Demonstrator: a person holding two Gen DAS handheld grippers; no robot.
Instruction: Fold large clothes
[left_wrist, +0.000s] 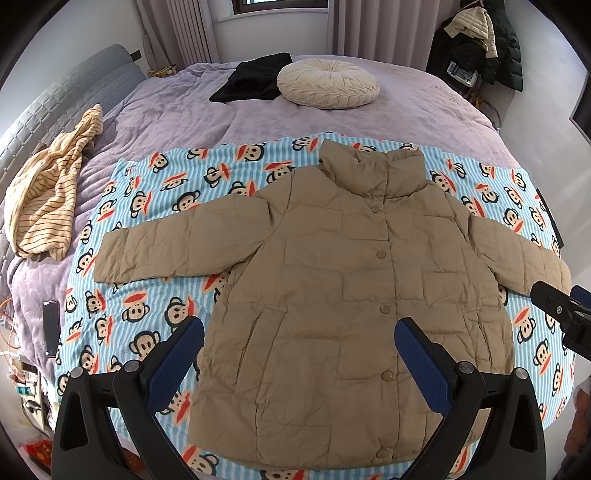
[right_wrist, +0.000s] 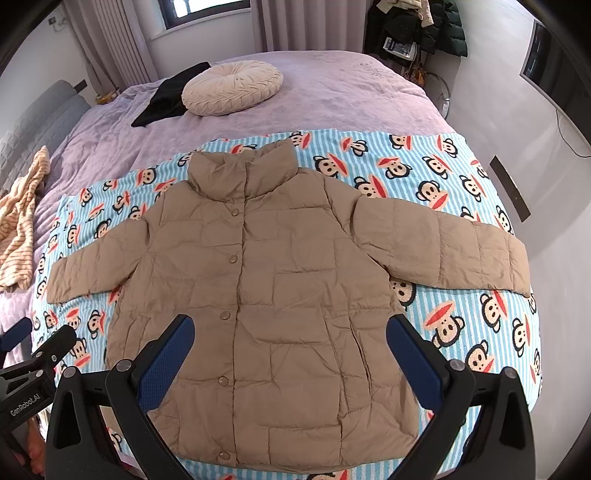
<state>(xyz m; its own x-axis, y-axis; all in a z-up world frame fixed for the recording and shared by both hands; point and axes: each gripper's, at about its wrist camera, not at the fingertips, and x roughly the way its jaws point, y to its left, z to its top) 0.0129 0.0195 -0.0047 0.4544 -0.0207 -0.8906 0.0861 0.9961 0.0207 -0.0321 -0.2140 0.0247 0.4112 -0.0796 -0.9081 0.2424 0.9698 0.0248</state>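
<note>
The tan puffer jacket (left_wrist: 332, 295) lies flat and face up on the monkey-print blanket (left_wrist: 155, 295), snapped shut down the front, collar standing toward the far side of the bed, both sleeves spread out sideways. Its hem is the edge nearest me. In the right wrist view the same jacket (right_wrist: 280, 295) fills the middle of the blanket (right_wrist: 461, 314), one sleeve reaching almost to the blanket's right edge.

My left gripper (left_wrist: 299, 339) hovers above the lower half of the jacket with its jaws spread wide, nothing between the blue pads (left_wrist: 421, 362). My right gripper (right_wrist: 290, 336) hangs over the hem in the same way, jaws wide apart and empty. Each gripper shows at the edge of the other's view.

The blanket lies over a lilac bedspread (left_wrist: 177, 110). Farther back sit a round cream cushion (left_wrist: 328, 83) and, just beside it, a black garment (left_wrist: 255, 77). A striped yellow garment (left_wrist: 51, 192) is crumpled near the grey headboard (left_wrist: 66, 92), and a dark phone (left_wrist: 51, 328) rests on the bedspread beside the blanket.
</note>
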